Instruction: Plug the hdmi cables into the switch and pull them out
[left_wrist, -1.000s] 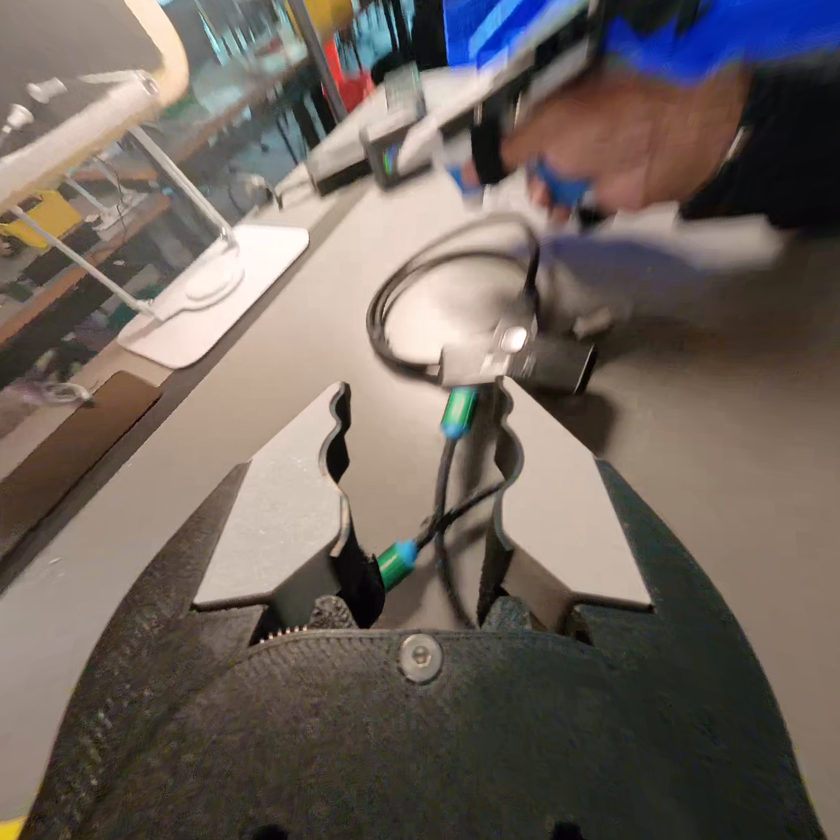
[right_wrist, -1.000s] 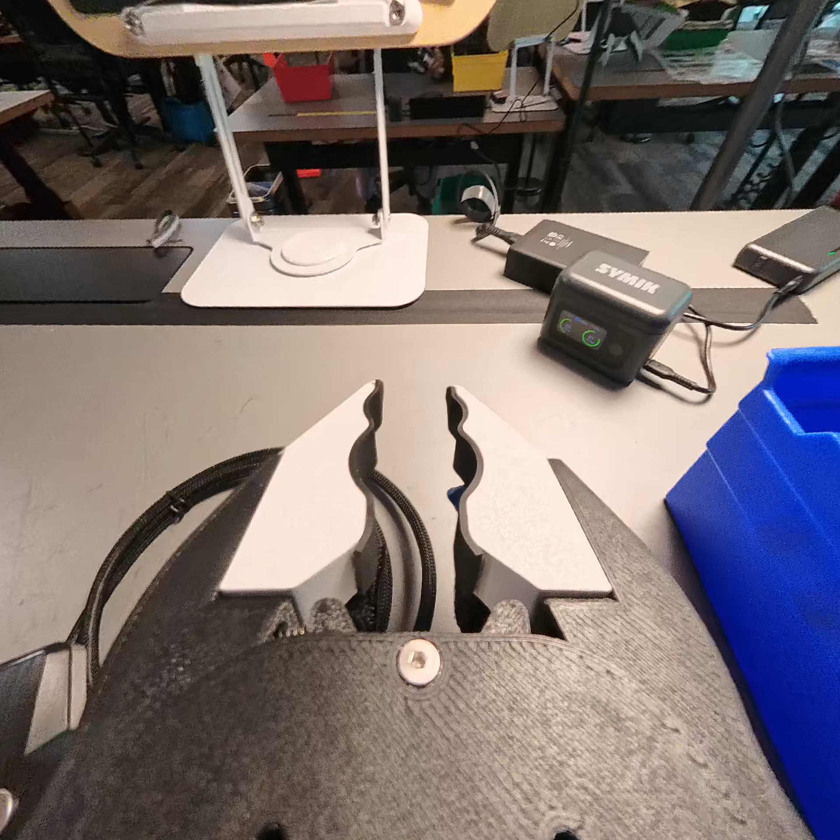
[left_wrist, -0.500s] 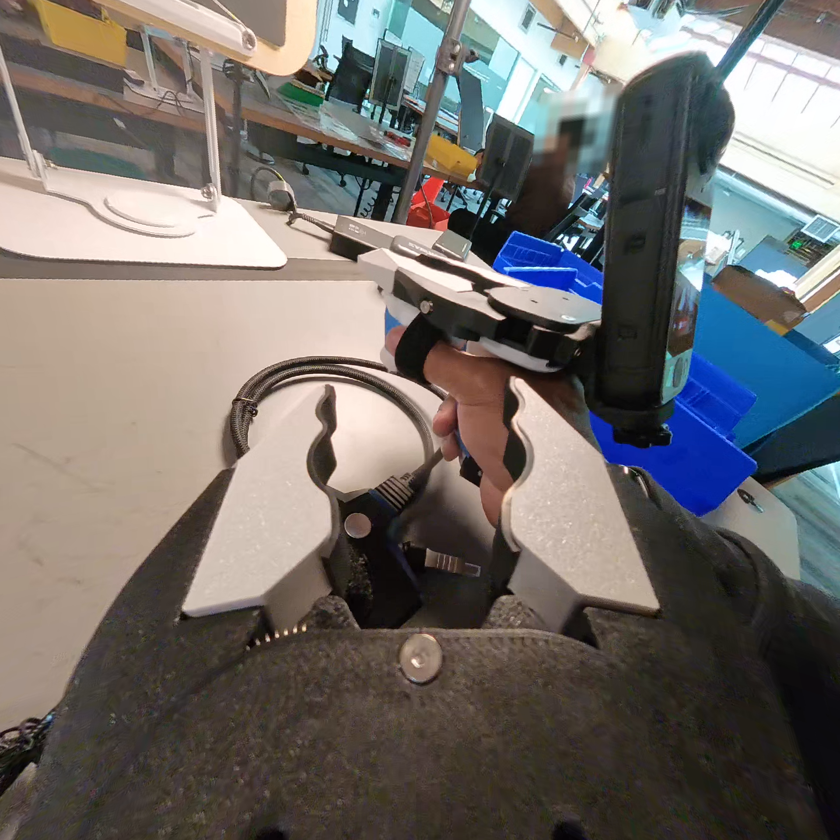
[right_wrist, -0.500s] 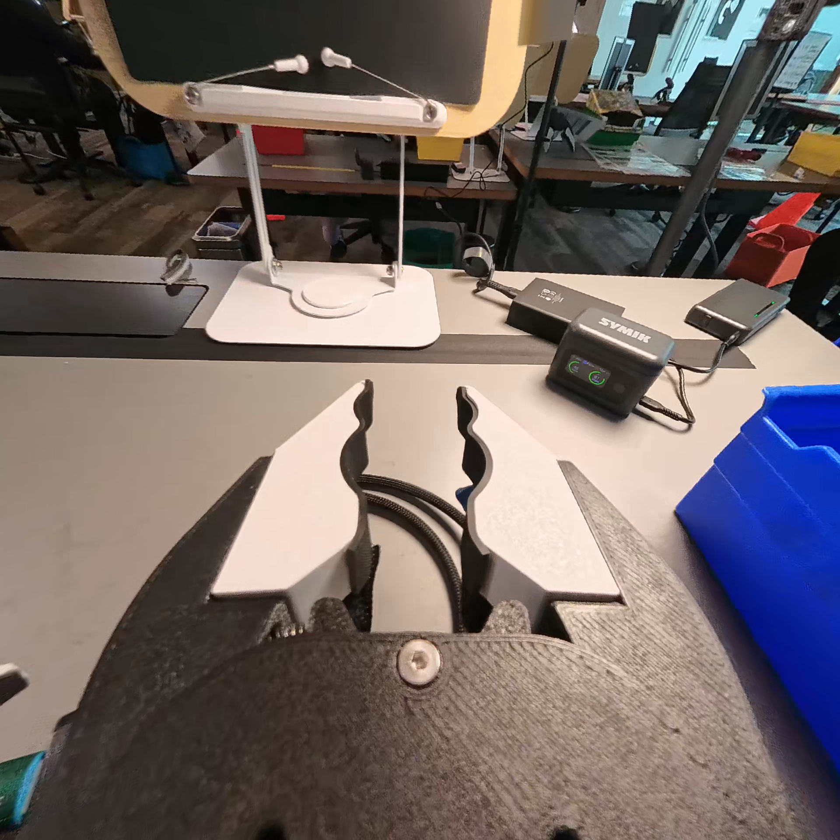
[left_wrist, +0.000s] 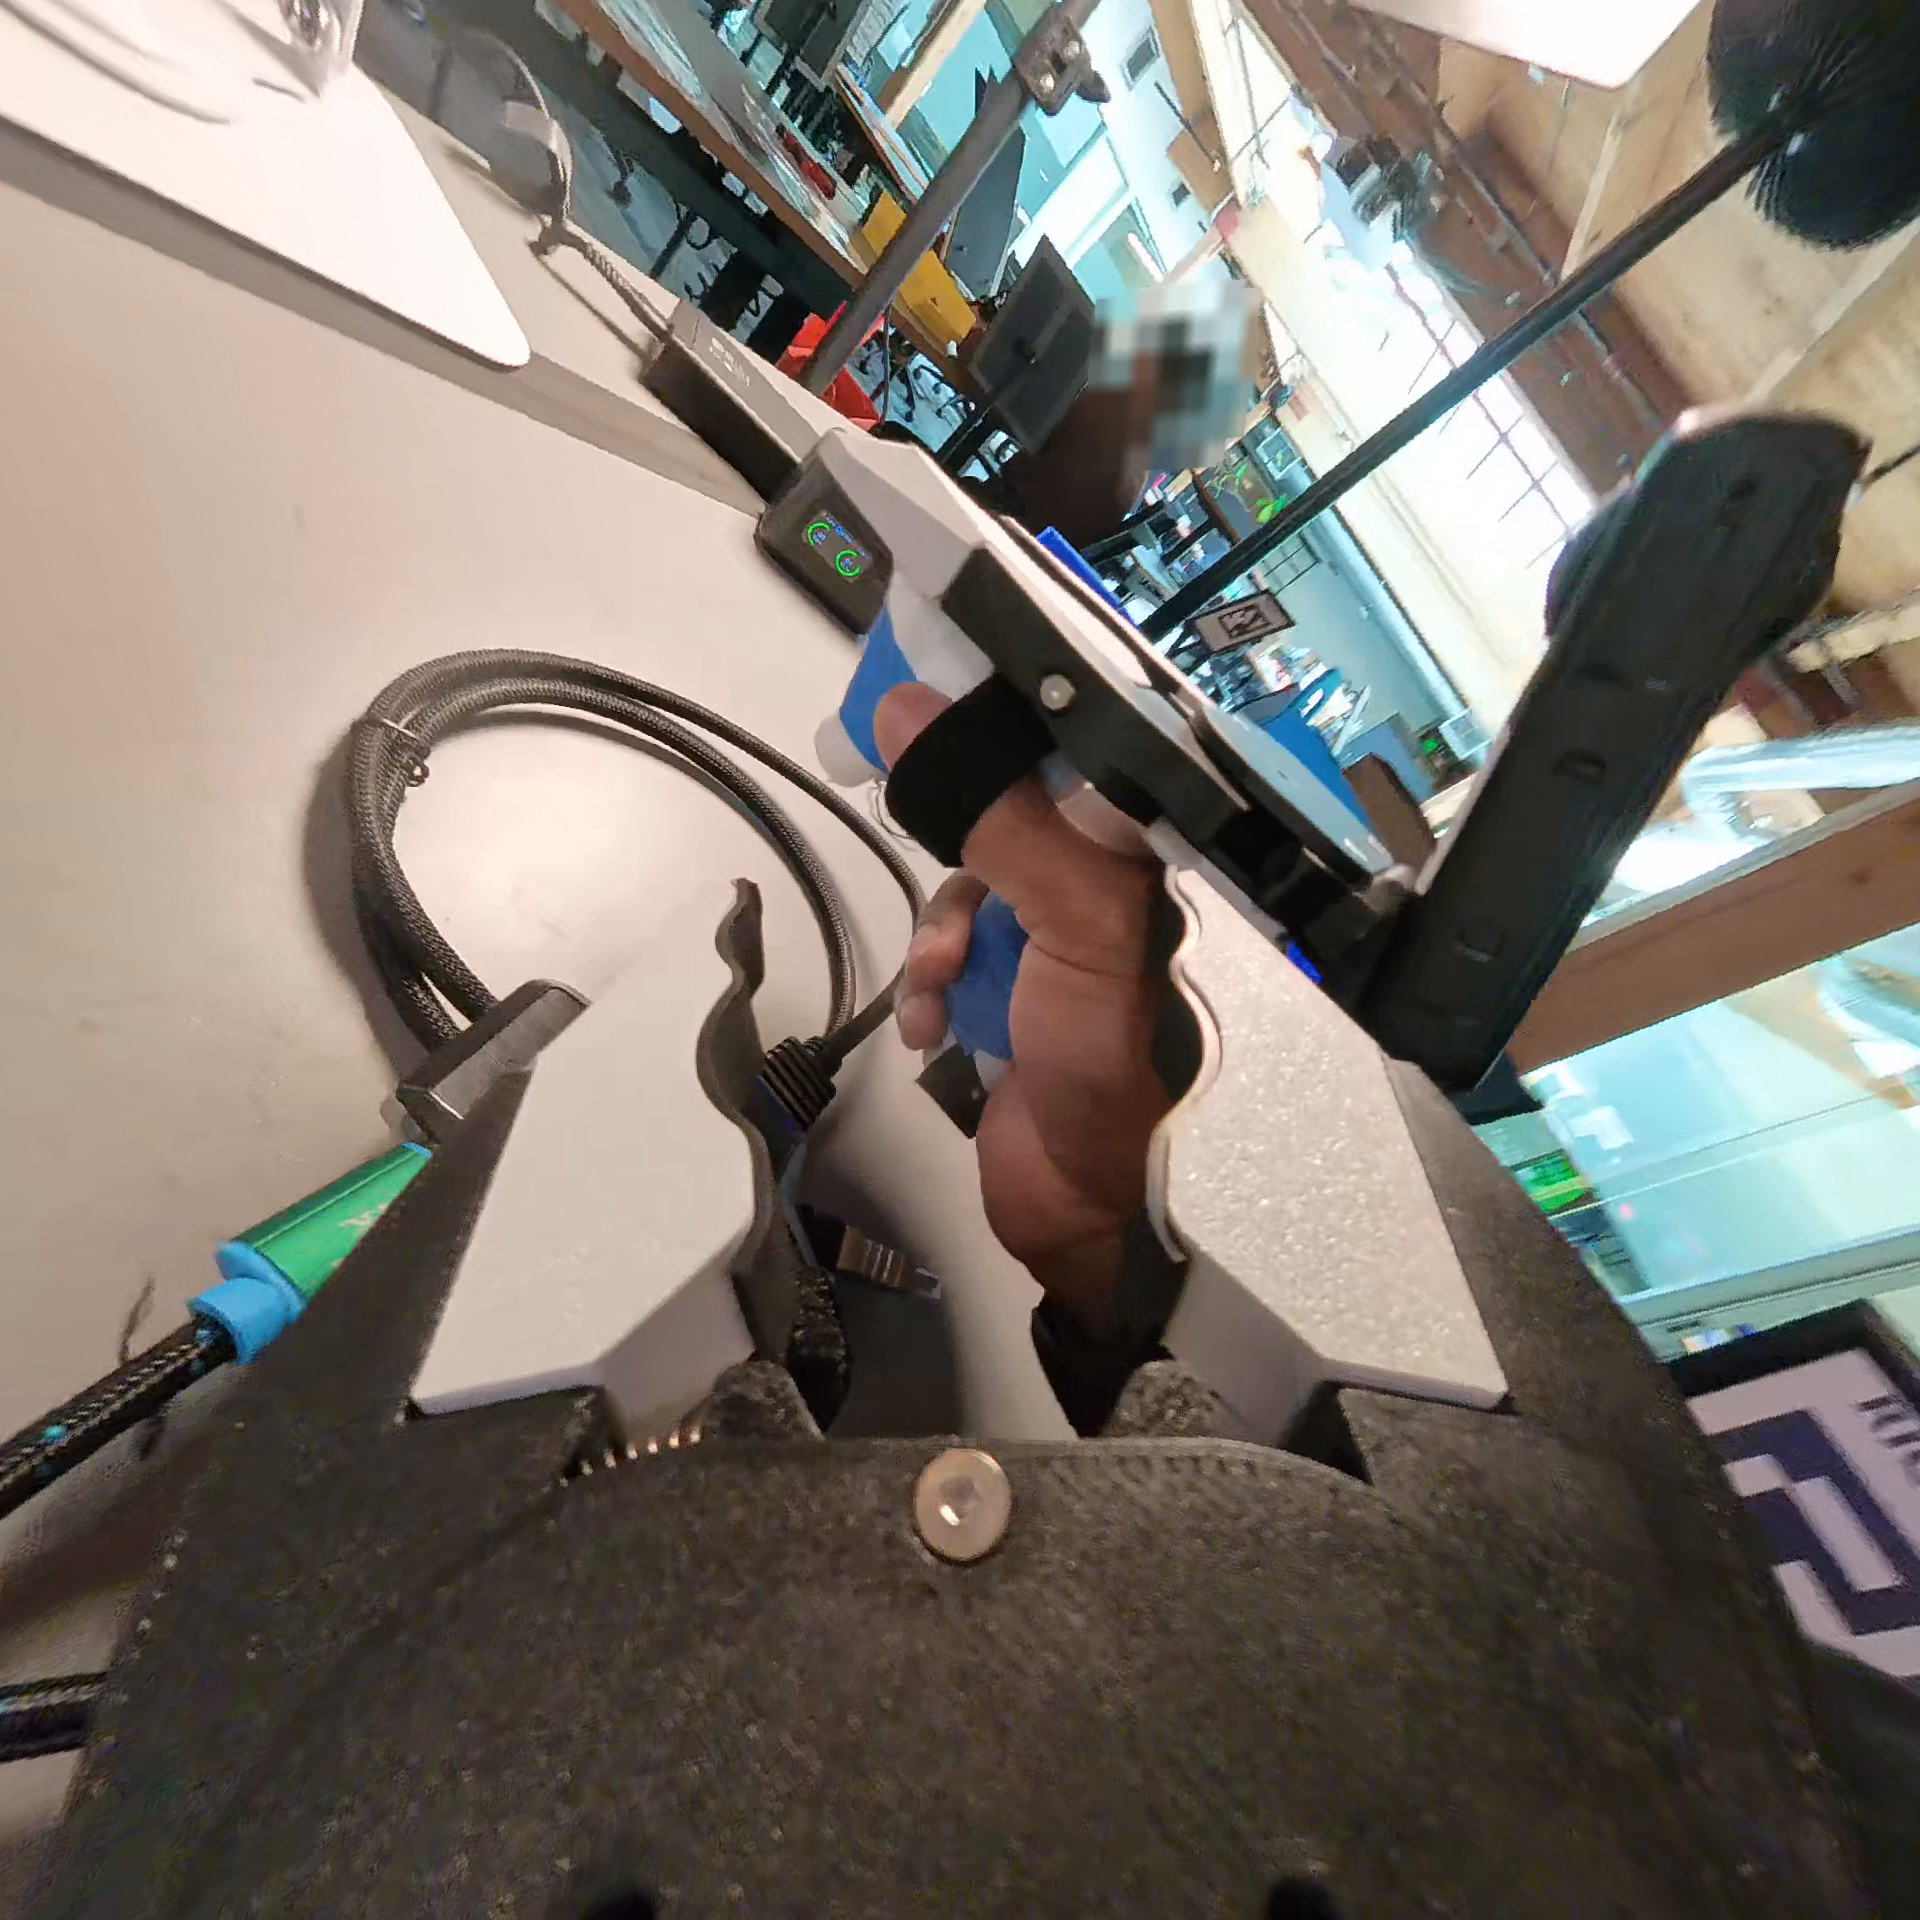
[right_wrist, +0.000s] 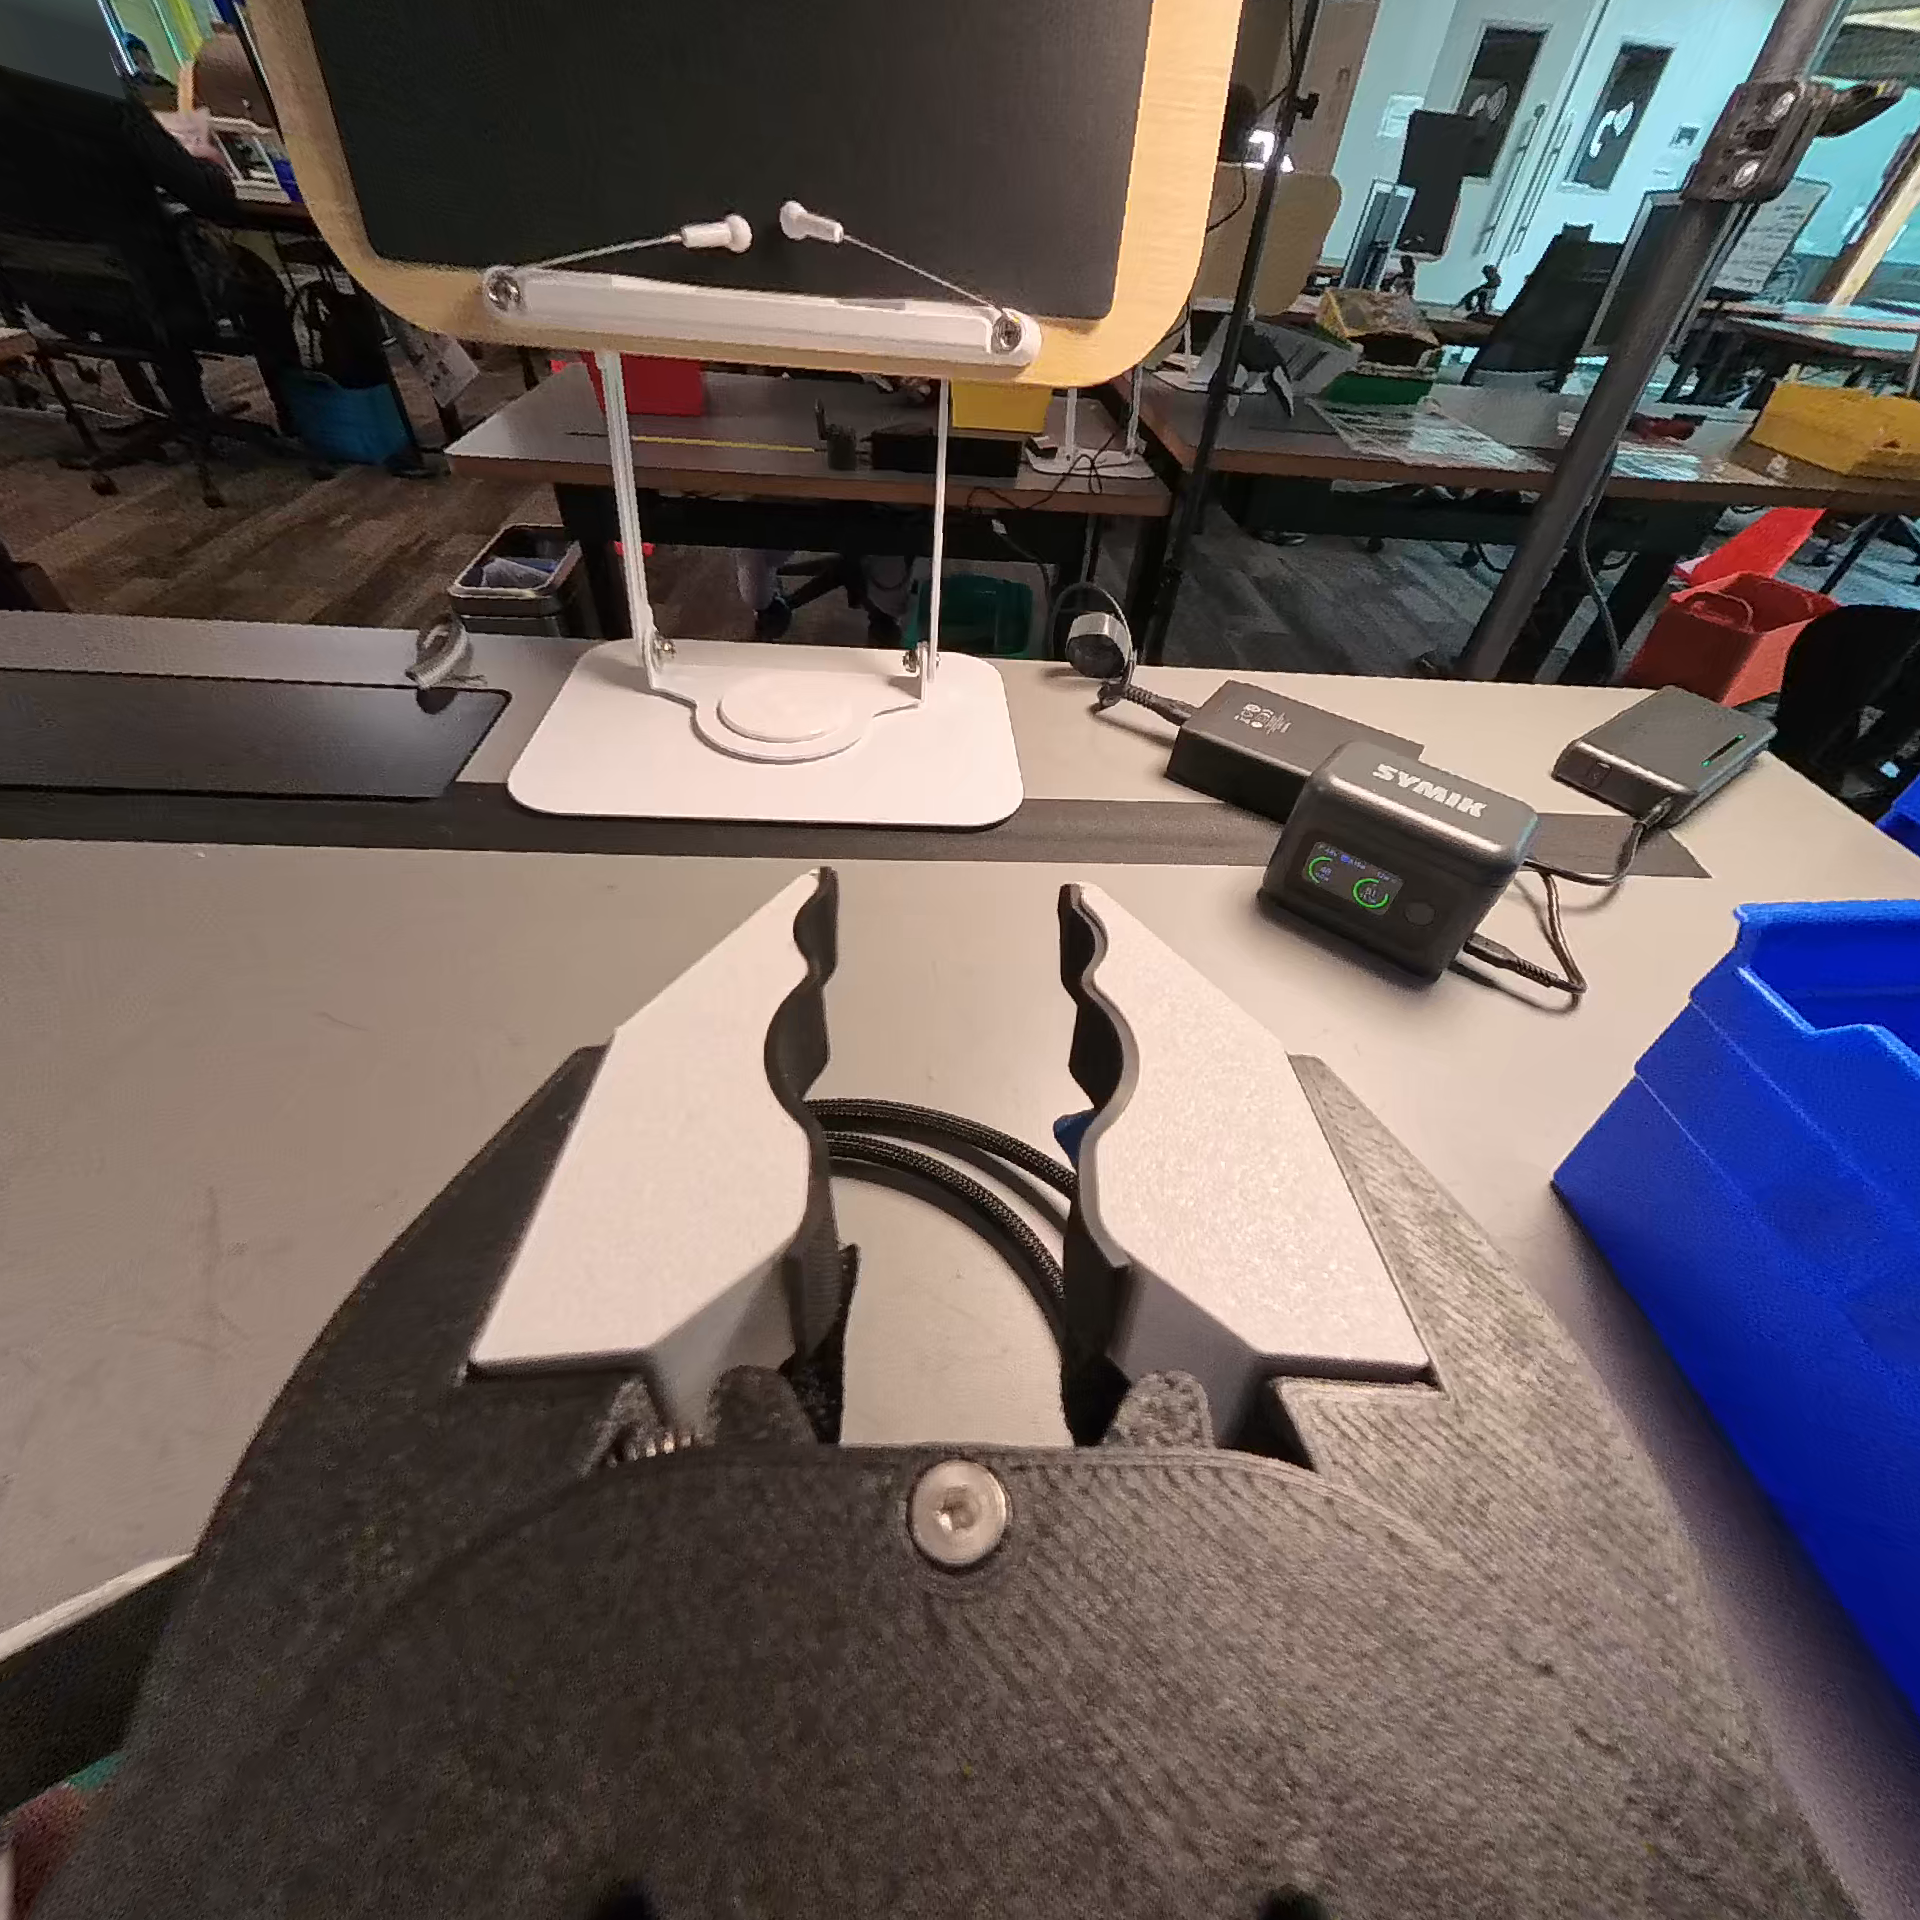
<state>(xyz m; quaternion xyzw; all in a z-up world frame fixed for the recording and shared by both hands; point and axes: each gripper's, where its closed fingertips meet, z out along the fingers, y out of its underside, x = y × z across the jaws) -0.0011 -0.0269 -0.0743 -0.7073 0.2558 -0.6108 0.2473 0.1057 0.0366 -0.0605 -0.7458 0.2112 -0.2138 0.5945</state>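
Left gripper (left_wrist: 951, 914): jaws spread wide, nothing held between them. Below the gap lies a bare metal HDMI plug (left_wrist: 871, 1263) with a black moulded strain relief (left_wrist: 798, 1075), resting on the grey table (left_wrist: 208, 644). The black braided cable (left_wrist: 582, 691) runs from that plug in a coiled loop on the table beyond the left finger. A dark box, likely the switch (left_wrist: 488, 1044), sits at the near end of the loop, touching the outer edge of the left finger; only its upper corner shows. A green plug with a blue collar (left_wrist: 312, 1236) enters that box from the near side, its braided lead cut off by the frame edge. Whether it is fully seated cannot be told.

Right gripper (right_wrist: 945, 899): jaws apart at a moderate width, empty. The same braided loop (right_wrist: 935, 1138) lies on the table under the gap, near the finger roots; both plugs and the switch are hidden beneath the gripper body. In the left wrist view, a hand (left_wrist: 1049, 1039) grips the blue handle of the right gripper, above and beyond the plug.

Relative to the loop: a blue bin (right_wrist: 1766, 1195) stands close on the right, cut off by the frame. A dark charger with green lit rings (right_wrist: 1392, 862) stands beyond it to the right, with two black power bricks farther back. A white stand base (right_wrist: 769, 748) sits well beyond. Bare table lies open to the left of the loop and ahead of it
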